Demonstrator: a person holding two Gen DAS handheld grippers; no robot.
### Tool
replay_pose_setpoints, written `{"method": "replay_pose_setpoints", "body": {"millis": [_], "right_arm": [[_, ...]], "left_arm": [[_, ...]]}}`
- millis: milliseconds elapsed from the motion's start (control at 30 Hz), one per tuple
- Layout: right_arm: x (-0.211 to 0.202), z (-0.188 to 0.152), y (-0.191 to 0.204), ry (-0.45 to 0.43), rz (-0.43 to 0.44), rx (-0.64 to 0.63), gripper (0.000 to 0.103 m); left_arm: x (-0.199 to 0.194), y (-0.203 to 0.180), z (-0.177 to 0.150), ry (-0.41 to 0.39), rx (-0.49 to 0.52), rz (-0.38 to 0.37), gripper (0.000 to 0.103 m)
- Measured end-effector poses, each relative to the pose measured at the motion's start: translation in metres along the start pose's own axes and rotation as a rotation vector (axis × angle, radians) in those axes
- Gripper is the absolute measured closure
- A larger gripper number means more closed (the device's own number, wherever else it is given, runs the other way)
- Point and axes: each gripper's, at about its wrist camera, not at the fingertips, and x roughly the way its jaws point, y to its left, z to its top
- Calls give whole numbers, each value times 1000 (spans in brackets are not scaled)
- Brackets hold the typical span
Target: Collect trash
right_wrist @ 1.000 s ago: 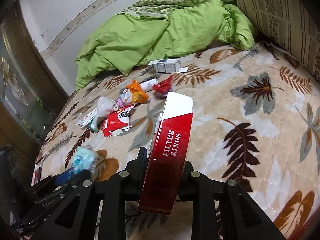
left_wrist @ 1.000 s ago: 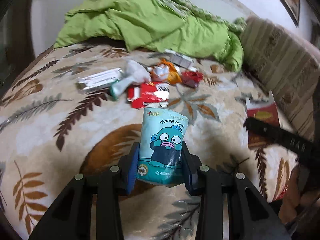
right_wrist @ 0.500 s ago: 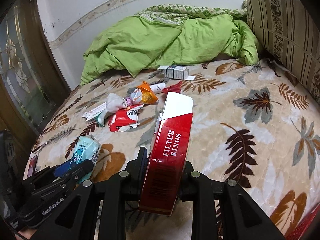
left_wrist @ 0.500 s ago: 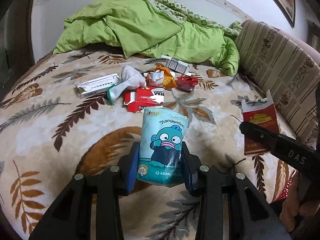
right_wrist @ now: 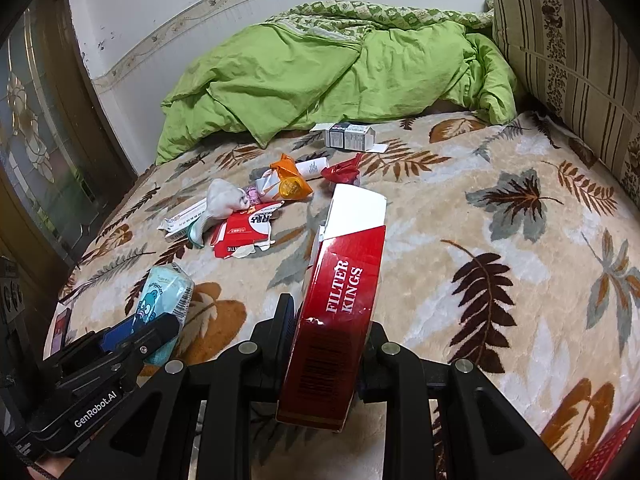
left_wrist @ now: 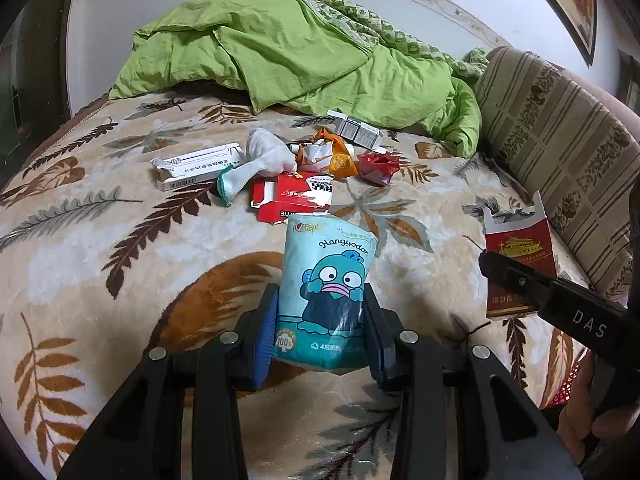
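Left gripper (left_wrist: 320,336): closed on tissue pack (left_wrist: 326,300), pads pressed against both its sides; pack upright, above bed (left_wrist: 100,240).
Right gripper (right_wrist: 326,344): clamped on red cigarette carton (right_wrist: 340,312), white flap end tilted away from camera.
Pose: both angled downward over near part of bed, side by side, apart; fingers of a hand (left_wrist: 580,420) visible at lower right of left view.
Remaining trash: white box (left_wrist: 196,166), sock (left_wrist: 256,164), torn red packet (left_wrist: 294,198), orange wrapper (left_wrist: 332,156), red wrapper (left_wrist: 378,168), small grey box (left_wrist: 356,130); clustered mid-bed.
Edges: green quilt (left_wrist: 288,52) heaped at far wall; striped cushion (left_wrist: 560,140) along right side.
Open room: bare blanket between grippers and cluster.
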Motion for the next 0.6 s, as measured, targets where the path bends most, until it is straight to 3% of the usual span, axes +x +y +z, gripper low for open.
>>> {"method": "replay_pose_setpoints", "body": {"millis": [600], "right_arm": [[0,1,-1,1,3,2,77]], "left_arm": [[0,-2,-1,0,-1,0,66]]}}
